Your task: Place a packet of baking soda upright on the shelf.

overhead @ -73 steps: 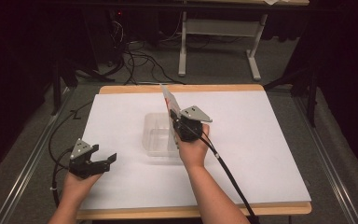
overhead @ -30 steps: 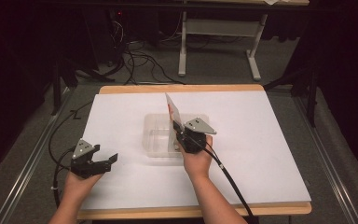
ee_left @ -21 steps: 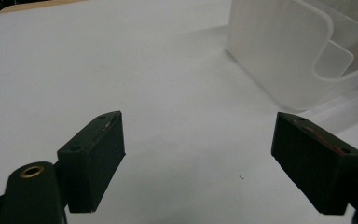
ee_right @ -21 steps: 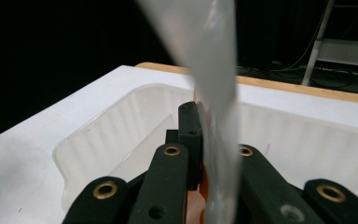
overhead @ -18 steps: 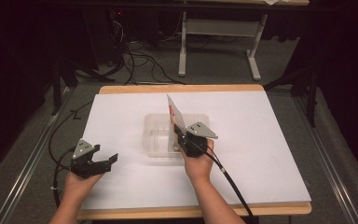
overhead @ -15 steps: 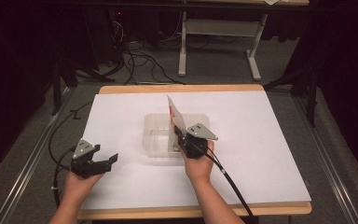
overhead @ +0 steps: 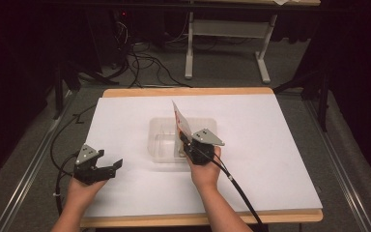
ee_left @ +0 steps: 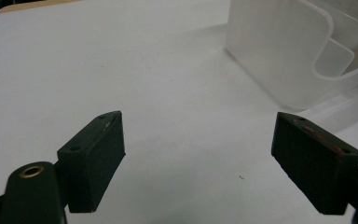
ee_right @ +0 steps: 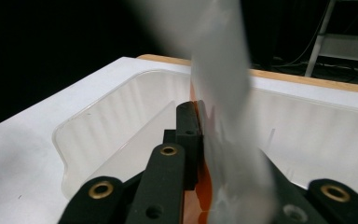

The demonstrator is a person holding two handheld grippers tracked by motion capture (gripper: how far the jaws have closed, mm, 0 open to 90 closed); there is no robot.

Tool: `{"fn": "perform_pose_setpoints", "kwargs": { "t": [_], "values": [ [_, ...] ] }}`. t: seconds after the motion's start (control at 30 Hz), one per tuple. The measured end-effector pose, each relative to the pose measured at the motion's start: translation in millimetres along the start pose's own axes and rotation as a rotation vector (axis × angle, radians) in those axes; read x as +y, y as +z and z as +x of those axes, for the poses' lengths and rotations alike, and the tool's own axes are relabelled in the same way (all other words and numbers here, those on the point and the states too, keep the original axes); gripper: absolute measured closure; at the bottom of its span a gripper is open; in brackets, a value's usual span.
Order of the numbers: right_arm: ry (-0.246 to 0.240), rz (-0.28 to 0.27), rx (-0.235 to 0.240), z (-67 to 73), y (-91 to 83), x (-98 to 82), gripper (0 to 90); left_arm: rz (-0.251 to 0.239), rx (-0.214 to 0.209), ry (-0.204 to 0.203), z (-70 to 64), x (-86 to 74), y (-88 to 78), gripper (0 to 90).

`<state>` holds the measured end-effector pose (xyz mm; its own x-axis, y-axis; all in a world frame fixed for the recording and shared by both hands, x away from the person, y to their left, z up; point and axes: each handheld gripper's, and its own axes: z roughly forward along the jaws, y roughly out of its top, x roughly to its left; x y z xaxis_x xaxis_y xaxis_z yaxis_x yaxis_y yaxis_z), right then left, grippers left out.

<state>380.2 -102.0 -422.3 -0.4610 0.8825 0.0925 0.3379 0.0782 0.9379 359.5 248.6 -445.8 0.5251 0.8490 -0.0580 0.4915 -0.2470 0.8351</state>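
Packet held upright over clear bin

Packet [overhead: 179, 120], flat with a red-orange print, is clamped at its lower edge in the right gripper [overhead: 188, 144]; jaws together on it. Its long axis runs up and away from the pads, tilted toward the table's far-left. It stands above the clear plastic bin [overhead: 160, 143] at mid-table, so the drop is straight down. Left gripper [overhead: 112, 165] rests well apart to the left, jaws wide with nothing between them. Right gripper view shows the bin's inner divider [ee_right: 135, 140] under the packet; high view shows the packet's tilt.
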Motion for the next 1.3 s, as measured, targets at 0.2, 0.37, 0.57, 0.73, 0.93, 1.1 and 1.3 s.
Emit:
{"fn": "perform_pose_setpoints", "kwargs": {
  "t": [0.2,0.37,0.57,0.73,0.93,1.1,1.3],
  "values": [
    [-0.013,0.001,-0.008,0.0,0.4,4.6,82.4,-0.002,0.002,-0.003,0.6,0.1,-0.3,17.5],
    [-0.007,0.007,-0.002,-0.9,1.2,8.7,72.5,-0.003,0.001,-0.003,0.7,0.1,-0.3,17.5],
    [-0.001,0.016,0.003,-3.0,1.9,14.1,51.9,-0.003,0.001,-0.003,0.5,0.1,-0.3,17.5],
    [-0.022,0.027,-0.011,-2.1,2.7,18.2,34.2,-0.003,0.002,-0.003,0.3,0.2,0.0,17.5],
    [-0.014,0.03,-0.015,-2.3,3.9,20.2,17.7,-0.003,0.002,-0.002,0.5,0.2,-0.5,17.5],
    [-0.028,0.053,0.006,-0.3,-0.2,18.7,16.7,-0.002,0.003,-0.004,1.7,0.0,-1.0,17.5],
    [-0.047,0.068,0.056,-1.0,-28.5,13.6,17.6,-0.005,0.006,-0.006,3.4,-0.6,-1.9,17.5]
  ]
}}
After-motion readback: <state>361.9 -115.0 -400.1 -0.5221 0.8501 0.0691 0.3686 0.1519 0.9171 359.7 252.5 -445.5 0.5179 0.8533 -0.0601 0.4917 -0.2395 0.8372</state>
